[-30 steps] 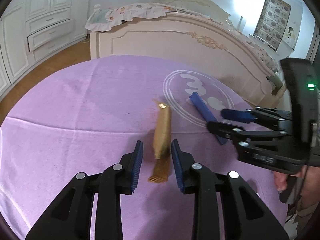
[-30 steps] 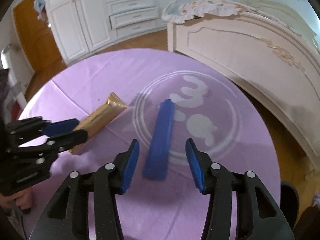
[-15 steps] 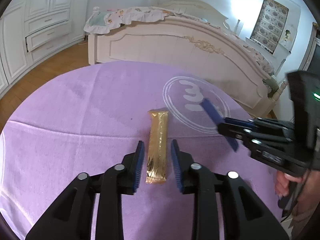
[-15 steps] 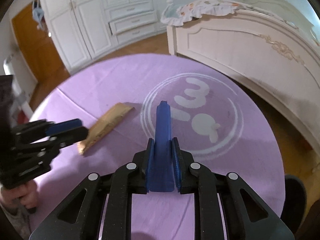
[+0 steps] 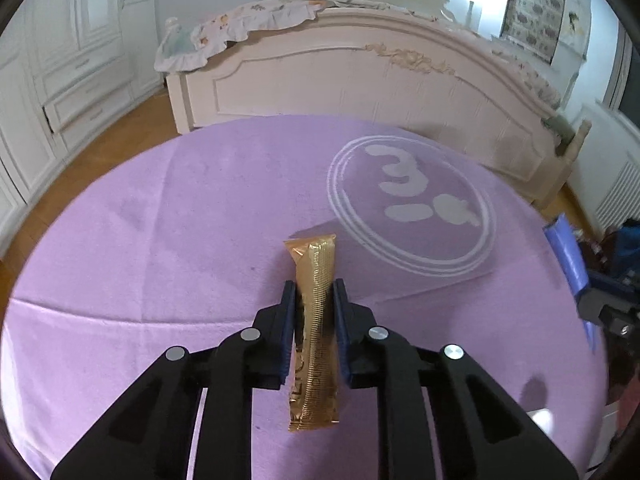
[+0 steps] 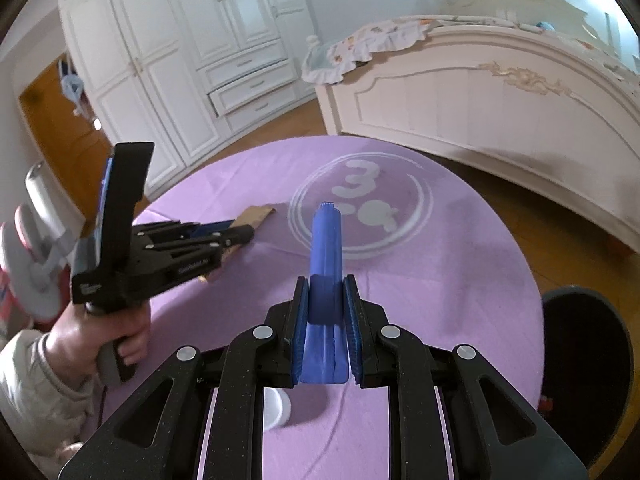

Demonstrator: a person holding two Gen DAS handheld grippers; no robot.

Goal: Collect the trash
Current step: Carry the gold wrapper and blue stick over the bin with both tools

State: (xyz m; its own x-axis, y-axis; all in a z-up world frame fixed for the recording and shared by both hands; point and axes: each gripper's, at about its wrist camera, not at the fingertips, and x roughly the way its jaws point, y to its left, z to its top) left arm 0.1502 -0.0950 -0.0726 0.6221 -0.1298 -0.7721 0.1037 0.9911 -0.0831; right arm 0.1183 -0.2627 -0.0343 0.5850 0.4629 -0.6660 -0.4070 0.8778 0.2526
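The left hand-held gripper [image 5: 314,300] is squeezing the long gold foil packet [image 5: 315,332], pointing straight ahead over the purple desk [image 5: 160,240]. The right hand-held gripper [image 6: 326,300] is gripping the long blue plastic wrapper [image 6: 327,260].

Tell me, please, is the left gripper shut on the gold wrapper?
Yes, shut: the left gripper pinches the gold wrapper between its pads.

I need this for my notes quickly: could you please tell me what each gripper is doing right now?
Left gripper: jaws just closed on the gold wrapper.
Right gripper: shut on the blue wrapper.
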